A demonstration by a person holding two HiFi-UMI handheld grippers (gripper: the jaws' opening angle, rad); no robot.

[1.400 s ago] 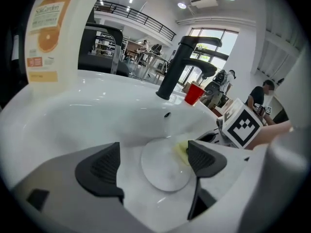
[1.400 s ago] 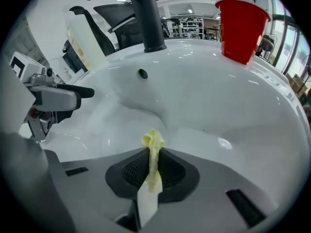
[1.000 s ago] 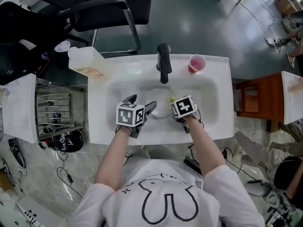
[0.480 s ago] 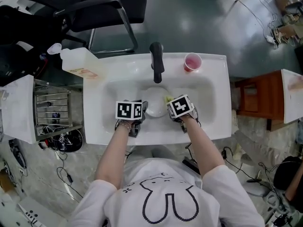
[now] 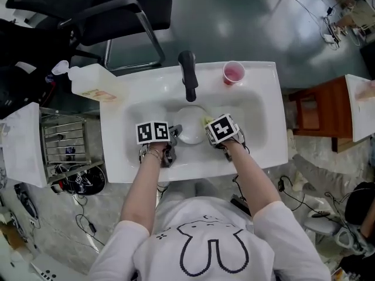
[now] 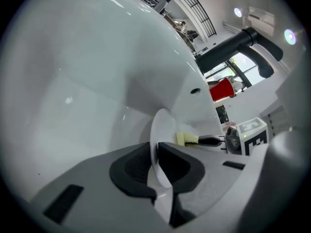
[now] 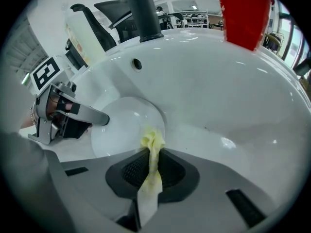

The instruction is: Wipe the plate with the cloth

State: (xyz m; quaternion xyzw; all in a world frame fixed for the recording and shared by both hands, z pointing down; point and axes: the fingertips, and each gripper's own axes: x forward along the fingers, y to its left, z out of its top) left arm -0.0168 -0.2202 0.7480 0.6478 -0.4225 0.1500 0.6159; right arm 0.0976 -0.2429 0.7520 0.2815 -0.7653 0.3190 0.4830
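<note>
Two hand-held grippers meet over a round white ceramic plate [image 7: 125, 123] that sits at the middle of a white glossy sink basin [image 5: 258, 127], directly below the drain end of the bowl. The left gripper [image 6: 154, 165] comes in at the plate's 8 o'clock. Its dark jaws have just been closing, and they are now clenched on the plate's thin rim, which runs edge-on between the two pads in the left gripper view. Whether the plate is lifted clear of the basin floor cannot be told.

The right gripper [image 7: 151, 168] reaches in from the plate's 4 o'clock, pointing steeply down. Its jaws are pinched tight on a pale yellow crumpled cloth [image 7: 152, 142], a strip of which hangs back between the pads. The bunched end pokes out ahead of them and lies against the plate's rim at about 3 o'clock.

From the plate in the head view, a black curved tap [image 5: 187, 75] stands at 12 o'clock on the basin's back ledge. A red plastic cup [image 5: 233, 73] stands at 1 o'clock on the same ledge. A translucent plastic jug with a white cap [image 5: 88, 84] lies at 10 o'clock on the sink's corner. A wire dish rack [image 5: 67, 139] is off at 9 o'clock, well apart from the sink.
</note>
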